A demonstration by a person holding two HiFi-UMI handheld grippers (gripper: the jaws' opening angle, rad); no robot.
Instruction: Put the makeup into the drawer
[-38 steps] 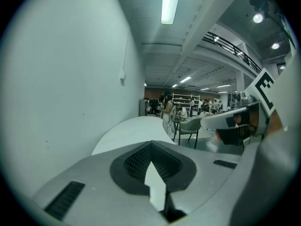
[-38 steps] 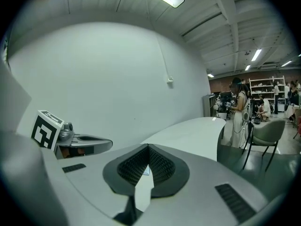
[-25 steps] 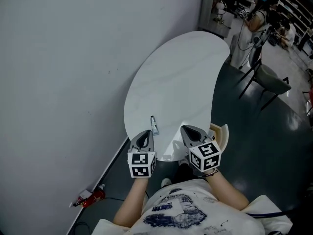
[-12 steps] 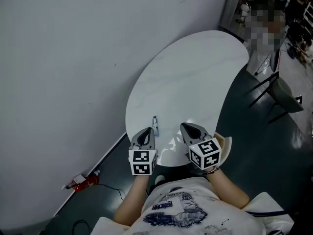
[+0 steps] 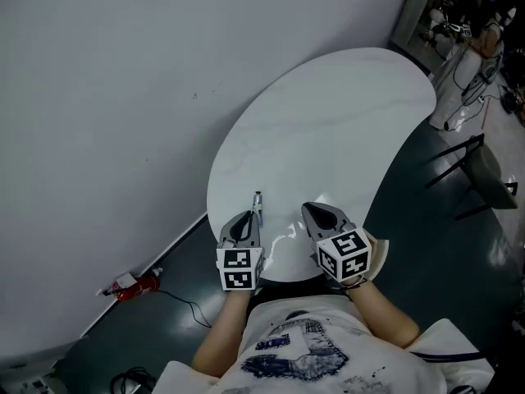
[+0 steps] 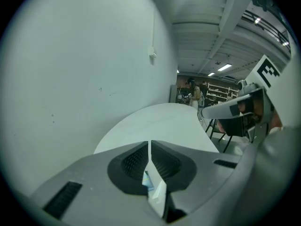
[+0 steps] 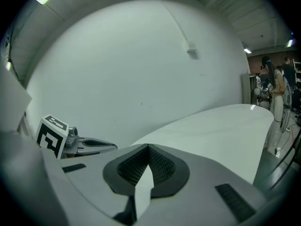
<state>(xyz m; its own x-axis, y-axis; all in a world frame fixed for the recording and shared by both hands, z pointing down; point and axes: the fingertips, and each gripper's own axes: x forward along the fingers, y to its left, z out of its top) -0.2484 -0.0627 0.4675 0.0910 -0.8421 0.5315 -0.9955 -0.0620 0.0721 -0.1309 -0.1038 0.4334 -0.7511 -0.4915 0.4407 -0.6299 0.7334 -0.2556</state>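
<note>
We judge the task barely begun. The makeup, a thin stick-like item, lies on the white tabletop near its close edge, just in front of the left gripper and a little to its right. No drawer can be made out in any view. A tan wooden piece shows beside the right gripper, but we cannot tell what it is. Picking up the item, finding the drawer and putting the item inside are all left to do.

Both grippers have their jaws closed together. The right one holds nothing. Low in the left one's gap a small blue-and-white scrap shows, and we cannot tell whether it is pinched there or merely seen beneath.

Only the head view shows the makeup on the tabletop and both grippers side by side — the gripper views look past it. The left gripper view catches the right gripper from the side and shelves far off. The right gripper view catches the left gripper and a person standing at the tabletop's far end.
</note>
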